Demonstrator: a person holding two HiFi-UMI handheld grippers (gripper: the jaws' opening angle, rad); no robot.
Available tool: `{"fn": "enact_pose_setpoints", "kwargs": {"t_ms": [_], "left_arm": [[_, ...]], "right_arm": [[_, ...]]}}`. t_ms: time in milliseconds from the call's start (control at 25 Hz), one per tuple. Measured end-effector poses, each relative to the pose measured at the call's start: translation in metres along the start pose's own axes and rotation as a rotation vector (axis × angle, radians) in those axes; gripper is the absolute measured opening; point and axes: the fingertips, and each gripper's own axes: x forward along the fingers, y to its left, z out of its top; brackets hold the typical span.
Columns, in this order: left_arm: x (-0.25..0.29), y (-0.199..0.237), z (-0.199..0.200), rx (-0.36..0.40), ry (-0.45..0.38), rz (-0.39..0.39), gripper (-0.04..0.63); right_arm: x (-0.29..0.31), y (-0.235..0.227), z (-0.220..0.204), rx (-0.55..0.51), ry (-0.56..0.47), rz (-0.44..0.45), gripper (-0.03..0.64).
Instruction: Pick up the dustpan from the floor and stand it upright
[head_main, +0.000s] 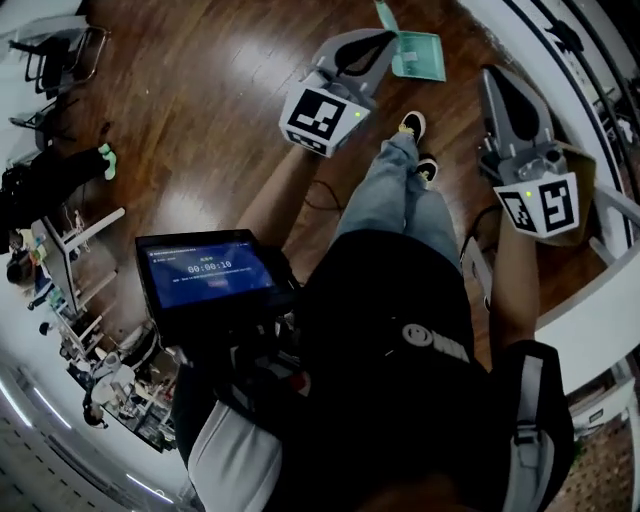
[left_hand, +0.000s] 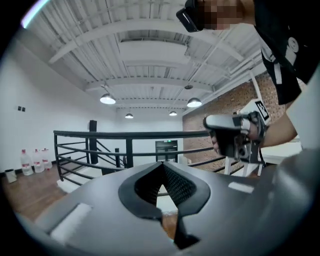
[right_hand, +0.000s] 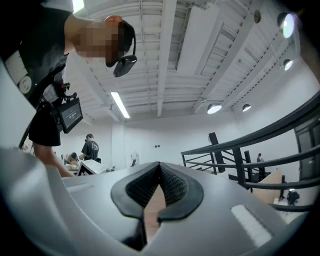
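Note:
A teal dustpan (head_main: 420, 55) lies on the wooden floor at the top of the head view, its handle (head_main: 385, 15) pointing up-left. My left gripper (head_main: 383, 36) is raised above it, its tip overlapping the dustpan in the picture. In the left gripper view that gripper (left_hand: 161, 164) is shut with nothing between its pads and points level at a railing; no dustpan shows there. My right gripper (head_main: 492, 72) is held up at the right, apart from the dustpan. Its pads (right_hand: 172, 187) meet at the tip, empty. It also shows as the right gripper (left_hand: 210, 125) in the left gripper view.
A black metal railing (left_hand: 125, 145) runs ahead of the left gripper. The person's shoes (head_main: 412, 125) stand just below the dustpan. A white table edge (head_main: 600, 310) is at the right, a screen (head_main: 205, 270) hangs at the chest, and people sit at desks (right_hand: 90, 147) farther off.

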Motion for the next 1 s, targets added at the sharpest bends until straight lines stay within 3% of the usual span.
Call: {"fn": "enact_pose_setpoints", "kwargs": {"t_ms": [120,280,400,520,680,840,1000], "left_arm": [[-0.020,-0.033,0.055,-0.016,-0.071,-0.020,0.018],[-0.075,-0.018,0.137,-0.030,-0.157,-0.073,0.018],[-0.100,-0.017,0.165,0.002,-0.197,-0.090,0.018],[-0.120,-0.029,0.168,0.051,-0.221,-0.103,0.018],[-0.189,-0.013,0.158,0.109,-0.234,-0.115,0.018],[-0.191,0.034,0.105,-0.011,-0.137,-0.076,0.018],[-0.193,0.071,0.099,-0.074,-0.120,-0.019,0.018]], "right_arm": [[-0.011,0.038,0.009,0.038,-0.057,0.015,0.005],[0.023,0.104,0.049,0.015,-0.090,0.027,0.005],[0.034,0.123,0.059,0.025,-0.100,0.026,0.005],[0.037,0.134,0.043,0.014,-0.074,0.020,0.005],[0.072,0.185,0.016,-0.022,-0.002,0.012,0.005],[0.102,0.177,-0.002,-0.063,0.065,0.005,0.005],[0.132,0.173,-0.003,-0.065,0.093,0.034,0.005]]}}
